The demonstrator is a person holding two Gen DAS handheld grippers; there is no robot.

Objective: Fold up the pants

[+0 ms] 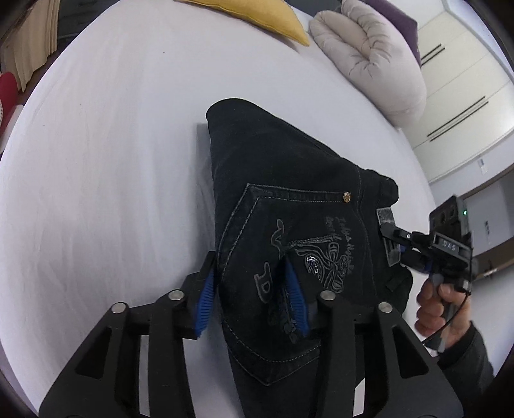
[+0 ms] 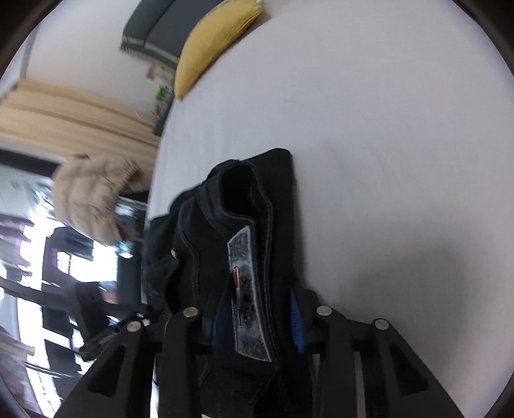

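The black jeans (image 1: 282, 199) are lifted above the white bed (image 1: 112, 160), hanging between both grippers. My left gripper (image 1: 253, 289) is shut on the seat edge next to the embroidered back pocket (image 1: 298, 257). My right gripper (image 2: 257, 315) is shut on the waistband with its grey leather patch (image 2: 249, 295). In the left wrist view the right gripper (image 1: 398, 244) clamps the waistband patch at the right, held by a hand (image 1: 440, 308). The pant legs are hidden behind the hanging fabric.
A yellow cushion (image 1: 257, 16) and a beige quilted pillow (image 1: 369, 54) lie at the far end of the bed; the cushion also shows in the right wrist view (image 2: 215, 35). A white wardrobe (image 1: 465, 96) stands at the right. Beige curtains (image 2: 64, 109) hang beyond the bed's left edge.
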